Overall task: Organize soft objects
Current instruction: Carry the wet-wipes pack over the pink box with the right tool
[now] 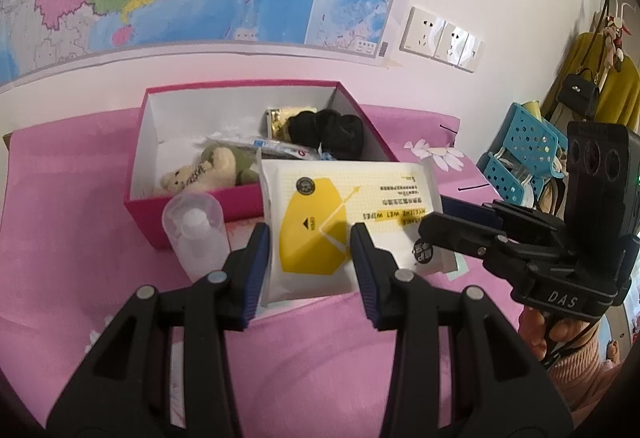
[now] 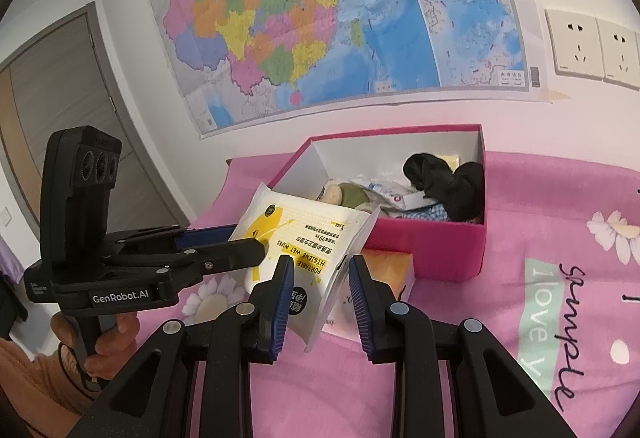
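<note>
A white and yellow wet wipes pack (image 1: 340,213) hangs tilted just in front of the open pink box (image 1: 140,141). Both grippers hold it. My left gripper (image 1: 310,250) is shut on its near end, one pad at the left edge and one over the yellow print. My right gripper (image 2: 320,266) is shut on the pack's (image 2: 304,238) lower corner, and in the left wrist view it (image 1: 430,226) pinches the right side. Inside the box lie a teddy bear (image 1: 200,169), black fabric (image 1: 328,133), a gold packet (image 1: 278,121) and a plastic pouch (image 1: 276,147).
A clear pump bottle (image 1: 196,234) stands by the box's front left corner. An orange block (image 2: 390,270) lies in front of the box. The pink flowered cloth (image 2: 540,258) covers the surface. A blue perforated basket (image 1: 520,153) sits off the right edge. A map and sockets hang behind.
</note>
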A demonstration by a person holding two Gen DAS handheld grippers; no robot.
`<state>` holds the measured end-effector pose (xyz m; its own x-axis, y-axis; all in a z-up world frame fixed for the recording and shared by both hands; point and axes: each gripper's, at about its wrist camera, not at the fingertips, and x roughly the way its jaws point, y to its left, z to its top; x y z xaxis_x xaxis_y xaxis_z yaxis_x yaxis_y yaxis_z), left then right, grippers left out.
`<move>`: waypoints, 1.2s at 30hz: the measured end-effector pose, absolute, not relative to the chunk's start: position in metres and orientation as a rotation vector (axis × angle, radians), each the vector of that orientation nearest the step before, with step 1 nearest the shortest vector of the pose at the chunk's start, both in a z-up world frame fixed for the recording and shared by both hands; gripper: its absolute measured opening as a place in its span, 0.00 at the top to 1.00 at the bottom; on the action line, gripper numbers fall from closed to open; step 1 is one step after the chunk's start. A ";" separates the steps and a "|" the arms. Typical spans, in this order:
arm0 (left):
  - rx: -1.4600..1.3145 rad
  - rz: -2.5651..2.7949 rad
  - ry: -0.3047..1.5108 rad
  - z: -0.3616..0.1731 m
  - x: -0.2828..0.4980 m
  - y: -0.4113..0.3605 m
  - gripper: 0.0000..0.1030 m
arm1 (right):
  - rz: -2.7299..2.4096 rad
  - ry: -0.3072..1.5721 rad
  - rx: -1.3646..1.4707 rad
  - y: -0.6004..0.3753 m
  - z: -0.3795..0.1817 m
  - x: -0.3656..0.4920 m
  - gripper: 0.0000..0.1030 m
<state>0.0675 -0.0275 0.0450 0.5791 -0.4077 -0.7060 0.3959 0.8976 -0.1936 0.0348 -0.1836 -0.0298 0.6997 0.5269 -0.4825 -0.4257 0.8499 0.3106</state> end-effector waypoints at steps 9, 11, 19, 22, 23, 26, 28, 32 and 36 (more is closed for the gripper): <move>-0.011 -0.471 0.823 0.049 0.082 -0.030 0.59 | 0.528 0.576 0.183 -0.185 -0.023 0.047 0.72; -0.019 -0.473 0.831 0.048 0.087 -0.029 0.59 | 0.527 0.577 0.183 -0.186 -0.023 0.051 0.72; -0.012 -0.470 0.828 0.050 0.099 -0.032 0.59 | 0.528 0.582 0.209 -0.190 -0.023 0.067 0.72; -0.010 -0.469 0.828 0.050 0.103 -0.032 0.59 | 0.527 0.583 0.211 -0.191 -0.023 0.070 0.72; -0.008 -0.467 0.827 0.050 0.105 -0.033 0.59 | 0.527 0.583 0.211 -0.191 -0.023 0.072 0.72; -0.003 -0.466 0.826 0.050 0.109 -0.033 0.59 | 0.526 0.584 0.214 -0.191 -0.022 0.076 0.72; -0.002 -0.463 0.826 0.050 0.113 -0.033 0.59 | 0.525 0.582 0.216 -0.191 -0.021 0.080 0.72; 0.001 -0.453 0.823 0.050 0.121 -0.033 0.59 | 0.526 0.585 0.220 -0.191 -0.020 0.088 0.72; -0.003 -0.446 0.823 0.050 0.126 -0.032 0.59 | 0.527 0.588 0.219 -0.189 -0.020 0.093 0.72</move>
